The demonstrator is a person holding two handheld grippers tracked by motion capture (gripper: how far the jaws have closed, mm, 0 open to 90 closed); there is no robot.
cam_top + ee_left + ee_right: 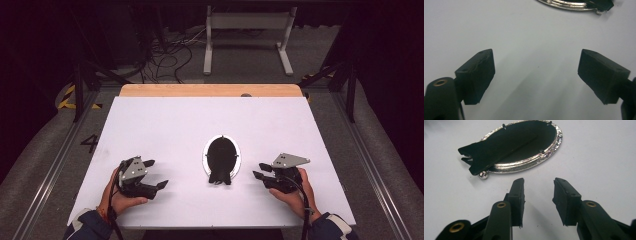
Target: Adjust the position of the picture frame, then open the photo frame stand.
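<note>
We see the white table top (165,125) as the biggest item, a wooden strip (210,90) along its 12 o'clock edge. Near centre, slightly toward 6 o'clock, lies the oval picture frame (221,156): silver rim, black back panel facing up, black stand leg pointing to 6 o'clock. It lies flat and neither gripper touches it. The left gripper (156,173) sits at the frame's 8 o'clock, well apart, held in the left hand (122,197); its jaws stand wide with only bare table between them, and the frame's rim (569,5) is just visible at 12 o'clock of the left gripper view. The right gripper (259,170) sits at the frame's 4 o'clock, near it, held in the right hand (295,195); its jaws are partly open, a narrower gap, holding nothing. In the right gripper view the frame (524,145) lies just past the tips, toward 11 o'clock, with a small silver ball foot (483,175) under the stand end.
</note>
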